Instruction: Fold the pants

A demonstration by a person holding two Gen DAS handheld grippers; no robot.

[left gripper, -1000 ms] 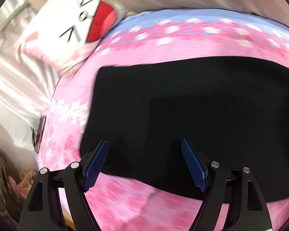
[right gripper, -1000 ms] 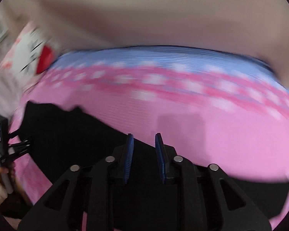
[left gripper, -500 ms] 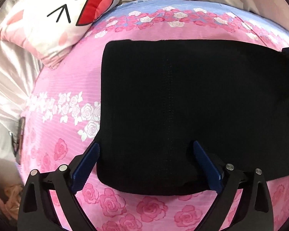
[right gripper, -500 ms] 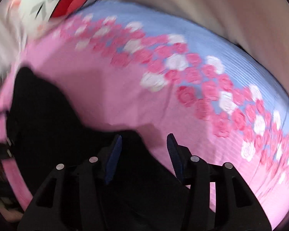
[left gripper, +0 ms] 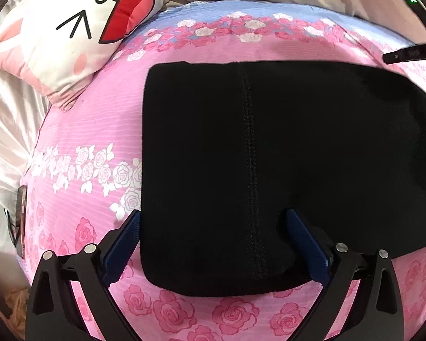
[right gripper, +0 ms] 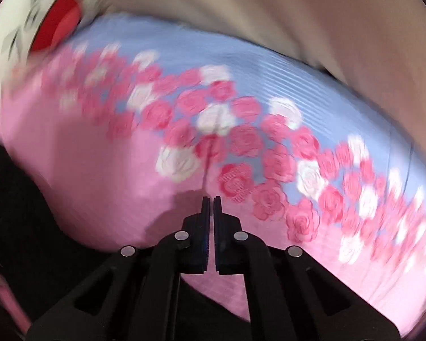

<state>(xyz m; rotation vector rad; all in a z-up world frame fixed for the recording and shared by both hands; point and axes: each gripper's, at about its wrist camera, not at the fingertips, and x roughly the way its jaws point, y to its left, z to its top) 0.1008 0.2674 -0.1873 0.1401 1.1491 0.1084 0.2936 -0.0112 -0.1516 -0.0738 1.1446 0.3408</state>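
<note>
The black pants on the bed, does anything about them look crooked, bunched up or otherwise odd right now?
Nothing stands out. The black pants lie flat and smooth on the pink rose-print bedspread, edges fairly straight, with the stitched seam running straight down. The cartoon-face pillow sits clear of them.

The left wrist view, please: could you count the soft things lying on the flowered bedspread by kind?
Black folded pants: 1
White cartoon-face pillow with a red mouth: 1
Total: 2
</note>
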